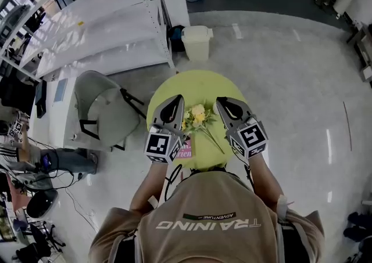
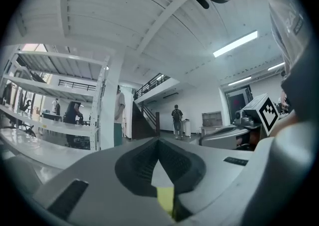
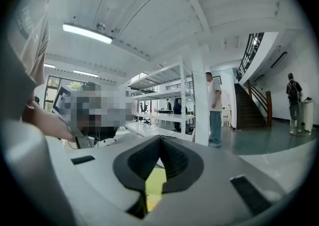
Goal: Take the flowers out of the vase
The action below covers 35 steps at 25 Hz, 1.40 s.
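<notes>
A bunch of yellow flowers [image 1: 197, 115] with green stems lies flat on the round yellow-green table [image 1: 200, 82]. A pink object [image 1: 185, 149] lies beside the stems, partly hidden under my left gripper; I cannot tell whether it is the vase. My left gripper [image 1: 174, 101] is held above the table just left of the flowers, and my right gripper [image 1: 223, 103] just right of them. Both point level and away from me. In the left gripper view the left gripper [image 2: 159, 141] has its tips together with nothing between them. In the right gripper view the right gripper [image 3: 160, 138] is likewise shut and empty.
White shelving [image 1: 99, 24] stands at the back left and a grey chair [image 1: 104, 111] left of the table. A cream bin [image 1: 197, 41] sits behind the table. People stand far off by a staircase [image 3: 251, 105]. Equipment and cables lie on the floor [image 1: 35, 186] at the left.
</notes>
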Each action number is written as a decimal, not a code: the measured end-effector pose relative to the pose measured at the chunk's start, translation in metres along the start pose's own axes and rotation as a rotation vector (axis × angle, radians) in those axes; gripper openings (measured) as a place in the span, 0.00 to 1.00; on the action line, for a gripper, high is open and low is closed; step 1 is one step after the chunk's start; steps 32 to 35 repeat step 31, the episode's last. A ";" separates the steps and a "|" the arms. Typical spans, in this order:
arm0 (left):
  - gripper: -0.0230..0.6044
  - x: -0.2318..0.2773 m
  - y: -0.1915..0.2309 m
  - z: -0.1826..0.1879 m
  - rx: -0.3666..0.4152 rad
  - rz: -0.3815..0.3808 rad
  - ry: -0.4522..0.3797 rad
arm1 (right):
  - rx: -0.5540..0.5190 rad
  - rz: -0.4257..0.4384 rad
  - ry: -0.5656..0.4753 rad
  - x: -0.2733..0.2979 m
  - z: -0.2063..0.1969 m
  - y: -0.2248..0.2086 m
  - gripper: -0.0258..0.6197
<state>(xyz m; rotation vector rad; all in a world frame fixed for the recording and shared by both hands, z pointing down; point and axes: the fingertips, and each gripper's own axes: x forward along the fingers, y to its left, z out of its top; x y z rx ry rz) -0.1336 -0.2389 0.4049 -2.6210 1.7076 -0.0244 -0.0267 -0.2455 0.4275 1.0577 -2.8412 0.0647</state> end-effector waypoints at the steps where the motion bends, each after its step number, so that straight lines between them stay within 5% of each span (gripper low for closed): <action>1: 0.04 -0.002 0.001 0.000 0.005 0.009 0.001 | 0.002 -0.002 0.000 -0.001 0.000 0.001 0.04; 35: 0.04 -0.006 -0.005 -0.052 -0.079 0.009 0.098 | 0.022 0.056 0.055 0.009 -0.022 0.001 0.04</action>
